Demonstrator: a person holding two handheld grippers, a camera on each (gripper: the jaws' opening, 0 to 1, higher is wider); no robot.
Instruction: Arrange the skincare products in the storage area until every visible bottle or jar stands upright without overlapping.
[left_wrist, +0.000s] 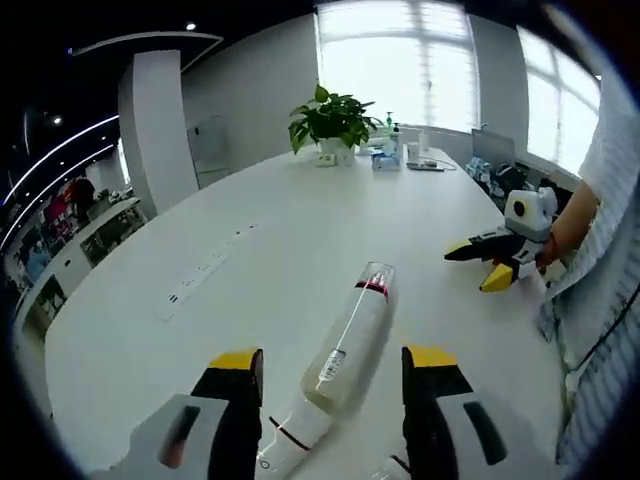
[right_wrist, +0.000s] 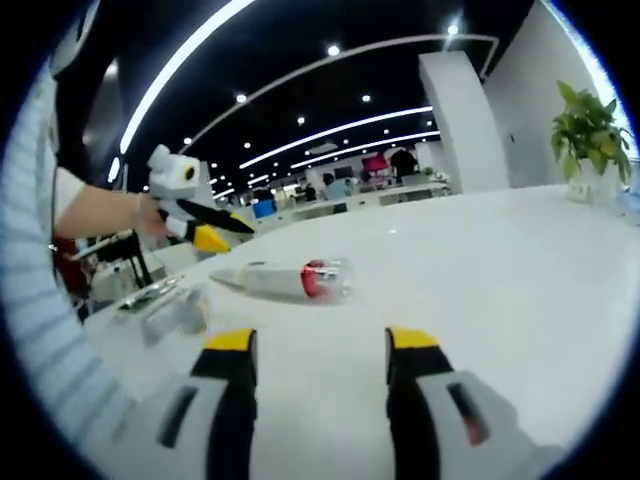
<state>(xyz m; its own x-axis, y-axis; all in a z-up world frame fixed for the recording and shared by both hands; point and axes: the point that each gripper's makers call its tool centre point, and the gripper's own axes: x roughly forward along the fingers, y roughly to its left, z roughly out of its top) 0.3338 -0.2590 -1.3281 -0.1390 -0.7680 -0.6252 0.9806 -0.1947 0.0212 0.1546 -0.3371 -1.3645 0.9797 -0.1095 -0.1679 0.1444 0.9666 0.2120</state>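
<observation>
- Nearest us, our left gripper (left_wrist: 332, 380) has its jaws spread wide on either side of the clear bottle (left_wrist: 350, 340), which lies on its side on the white table (left_wrist: 250, 230); we judge this a lining-up to grasp it and stand it upright.
- Our right gripper (right_wrist: 320, 360) is open too and empty, with the bottle (right_wrist: 290, 278) lying beyond it.
- Far back sits a potted plant (left_wrist: 330, 120).

Bright window (left_wrist: 400, 60) glare, ceiling strip lights (right_wrist: 340, 130), soft focus, fisheye-warped edges
</observation>
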